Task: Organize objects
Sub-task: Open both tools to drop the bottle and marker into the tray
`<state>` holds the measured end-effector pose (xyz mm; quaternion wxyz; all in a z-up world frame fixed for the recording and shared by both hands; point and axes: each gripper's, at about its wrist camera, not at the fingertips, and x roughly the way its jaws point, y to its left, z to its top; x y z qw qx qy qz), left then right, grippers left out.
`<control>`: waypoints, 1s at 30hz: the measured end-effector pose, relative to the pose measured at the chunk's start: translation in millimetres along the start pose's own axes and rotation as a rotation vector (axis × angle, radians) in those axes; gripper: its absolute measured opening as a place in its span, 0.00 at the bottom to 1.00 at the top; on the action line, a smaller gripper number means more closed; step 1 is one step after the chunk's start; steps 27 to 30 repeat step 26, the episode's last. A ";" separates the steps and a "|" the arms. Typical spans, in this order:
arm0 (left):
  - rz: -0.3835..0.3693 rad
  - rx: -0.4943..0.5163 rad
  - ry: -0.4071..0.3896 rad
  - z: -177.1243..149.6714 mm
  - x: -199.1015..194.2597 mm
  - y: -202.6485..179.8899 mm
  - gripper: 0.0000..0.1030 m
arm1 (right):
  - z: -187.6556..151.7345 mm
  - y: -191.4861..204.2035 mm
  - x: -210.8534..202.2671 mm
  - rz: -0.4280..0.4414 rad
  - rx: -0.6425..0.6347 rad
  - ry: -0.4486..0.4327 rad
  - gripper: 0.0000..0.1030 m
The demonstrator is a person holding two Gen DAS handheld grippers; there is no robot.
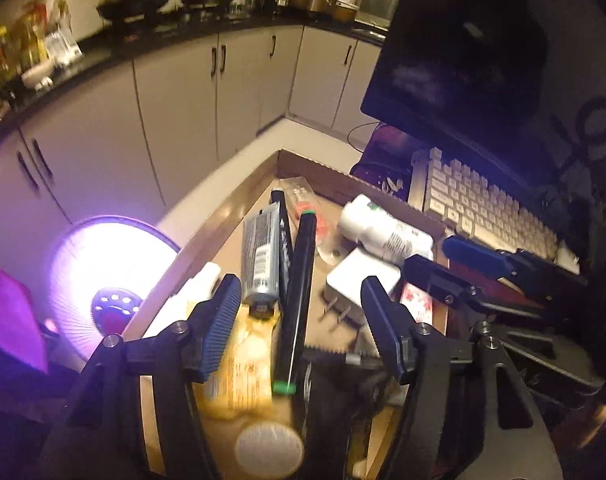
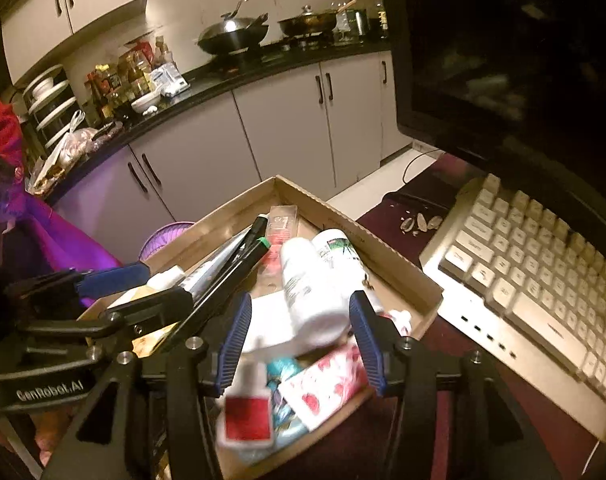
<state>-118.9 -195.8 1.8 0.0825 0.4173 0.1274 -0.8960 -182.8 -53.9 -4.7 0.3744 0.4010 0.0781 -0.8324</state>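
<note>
Box point(image 1: 239, 196) of cardboard holds the clutter, on a dark table beside the keyboard point(image 2: 543, 264).

Left gripper point(image 1: 303, 320) hangs over the box's left half, jaws spread wide, nothing pinched. Black marker point(image 1: 297, 300) w/ green ends lies betw. its fingers, long axis running away from the camera, roughly in line w/ the fingers, so a straight drop and squeeze would take it across its width. Grey tube point(image 1: 259, 256) and yellow packet point(image 1: 239, 364) sit just left of it, touching or nearly.

Right gripper point(image 2: 301, 344) is over the right half, jaws part open. White bottle point(image 2: 311, 292) lies betw. the pads, long axis also away from camera; blurred, so can't tell if the pads touch it, prob. not.

Marker is nearer the left gripper, bottle nearer the right. White charger point(image 1: 361, 276) sits between the two.
</note>
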 end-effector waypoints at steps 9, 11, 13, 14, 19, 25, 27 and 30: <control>0.172 0.044 -0.029 -32.0 -33.7 -9.3 0.61 | -40.6 16.4 -40.9 -0.056 0.042 0.010 0.51; 0.164 0.037 -0.021 -34.8 -38.1 -10.0 0.61 | -47.6 21.5 -48.1 -0.059 0.046 0.003 0.51; 0.169 0.040 -0.026 -38.6 -43.0 -10.8 0.61 | -53.2 25.1 -52.1 -0.055 0.051 0.003 0.51; 0.176 0.039 -0.025 -40.4 -44.7 -11.4 0.61 | -55.3 26.4 -53.4 -0.053 0.052 0.006 0.51; 0.195 0.036 -0.034 -46.6 -51.1 -13.4 0.61 | -64.9 31.4 -61.7 -0.045 0.053 0.006 0.51; 0.233 0.047 -0.048 -51.4 -52.7 -16.5 0.61 | -72.7 33.5 -64.2 -0.037 0.057 0.013 0.51; 0.239 0.047 -0.048 -52.4 -52.8 -16.0 0.61 | -74.2 34.1 -64.0 -0.035 0.058 0.014 0.51; 0.239 0.047 -0.048 -52.4 -52.8 -16.0 0.61 | -74.2 34.1 -64.0 -0.035 0.058 0.014 0.51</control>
